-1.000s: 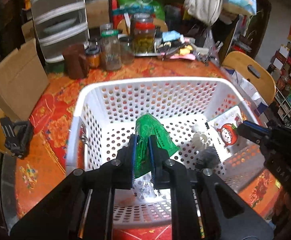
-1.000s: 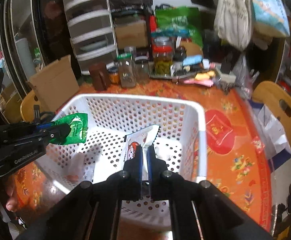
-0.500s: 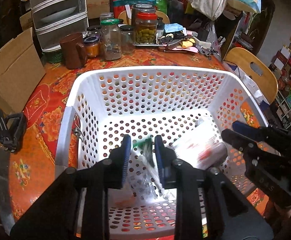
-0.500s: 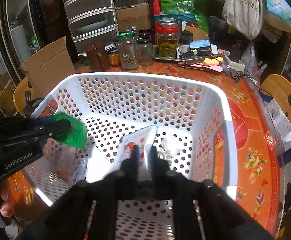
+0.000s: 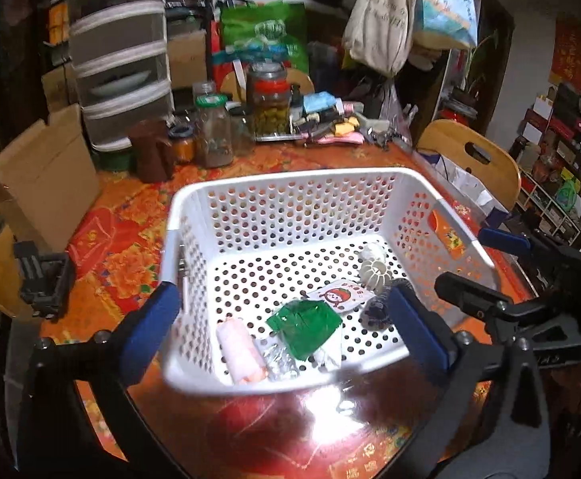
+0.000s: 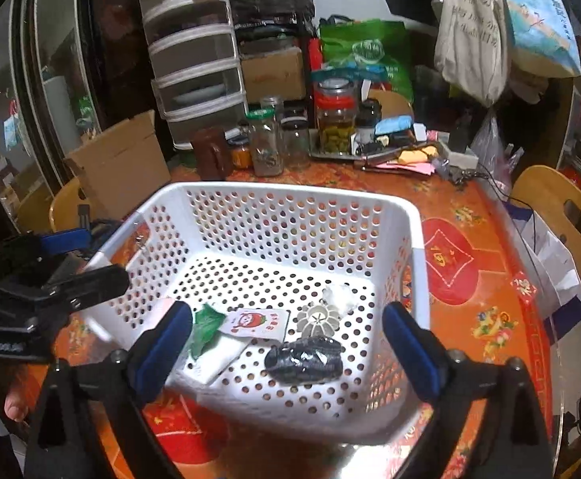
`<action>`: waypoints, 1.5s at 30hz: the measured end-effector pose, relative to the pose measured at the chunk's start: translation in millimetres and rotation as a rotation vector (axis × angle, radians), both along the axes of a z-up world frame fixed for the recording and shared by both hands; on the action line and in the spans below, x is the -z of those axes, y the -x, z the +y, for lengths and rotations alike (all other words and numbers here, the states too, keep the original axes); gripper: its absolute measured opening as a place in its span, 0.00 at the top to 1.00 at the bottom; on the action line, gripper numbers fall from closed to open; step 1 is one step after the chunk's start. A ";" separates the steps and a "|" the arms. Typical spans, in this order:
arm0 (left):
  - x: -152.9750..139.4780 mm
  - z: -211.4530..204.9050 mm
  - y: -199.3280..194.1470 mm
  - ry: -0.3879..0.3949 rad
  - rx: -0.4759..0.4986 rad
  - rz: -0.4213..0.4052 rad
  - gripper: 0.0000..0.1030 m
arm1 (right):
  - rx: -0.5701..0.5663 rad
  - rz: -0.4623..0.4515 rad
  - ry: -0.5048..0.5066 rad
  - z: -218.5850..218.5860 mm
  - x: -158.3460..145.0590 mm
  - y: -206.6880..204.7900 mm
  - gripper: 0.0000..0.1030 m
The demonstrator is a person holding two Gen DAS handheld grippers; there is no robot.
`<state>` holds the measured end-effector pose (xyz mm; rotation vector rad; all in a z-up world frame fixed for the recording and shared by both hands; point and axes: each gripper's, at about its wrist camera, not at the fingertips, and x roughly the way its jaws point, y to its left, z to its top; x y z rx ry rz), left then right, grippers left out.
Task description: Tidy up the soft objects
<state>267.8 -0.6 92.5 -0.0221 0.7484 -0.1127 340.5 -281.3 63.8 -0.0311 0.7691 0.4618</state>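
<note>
A white perforated basket (image 5: 290, 187) (image 6: 298, 195) stands on the red table. In it lie a green packet (image 5: 304, 325) (image 6: 206, 325), a white packet with a tomato face (image 5: 340, 293) (image 6: 256, 321), a pink roll (image 5: 238, 345), a clear wrapper (image 5: 278, 361), a black crinkled pouch (image 6: 304, 359) (image 5: 374, 311) and a white ribbed ball (image 5: 376, 273) (image 6: 316, 317). My left gripper (image 5: 278, 327) is open and empty over the basket's near rim. My right gripper (image 6: 290, 335) is open and empty over the basket's near side.
Glass jars (image 5: 212, 135), a brown mug (image 5: 152, 155) and a metal tray of small items (image 6: 386, 147) stand at the table's back. A cardboard box (image 6: 120, 163) and plastic drawers (image 6: 194, 52) are at the left. Wooden chairs (image 5: 470, 155) flank the table.
Both grippers opened and let go their packets, which now lie on the basket floor. Both grippers pulled back toward the basket's near edge.
</note>
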 end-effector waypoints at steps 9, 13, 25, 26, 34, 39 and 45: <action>-18.0 12.6 87.9 0.029 0.021 -0.038 0.00 | 0.091 -0.094 0.065 -13.4 -24.5 70.0 0.05; -18.3 16.8 128.1 0.028 0.023 -0.069 0.00 | 0.122 -0.121 0.053 -23.6 -32.3 103.7 0.05; -33.0 20.6 247.2 0.010 -0.058 -0.215 0.00 | 0.144 -0.286 0.067 -31.2 -51.7 209.2 0.05; -33.0 19.0 256.3 0.002 -0.065 -0.218 0.00 | 0.150 -0.325 0.084 -29.3 -53.6 222.4 0.05; -33.8 -3.2 288.3 -0.006 -0.076 -0.222 0.00 | 0.092 -0.266 0.005 -27.9 -48.2 255.0 0.00; -29.6 -12.3 294.3 -0.009 -0.098 -0.207 0.00 | 0.108 -0.219 0.031 -28.2 -36.9 250.2 0.00; -22.9 -12.5 285.7 0.005 -0.095 -0.192 0.00 | 0.110 -0.208 0.015 -34.6 -34.8 247.3 0.00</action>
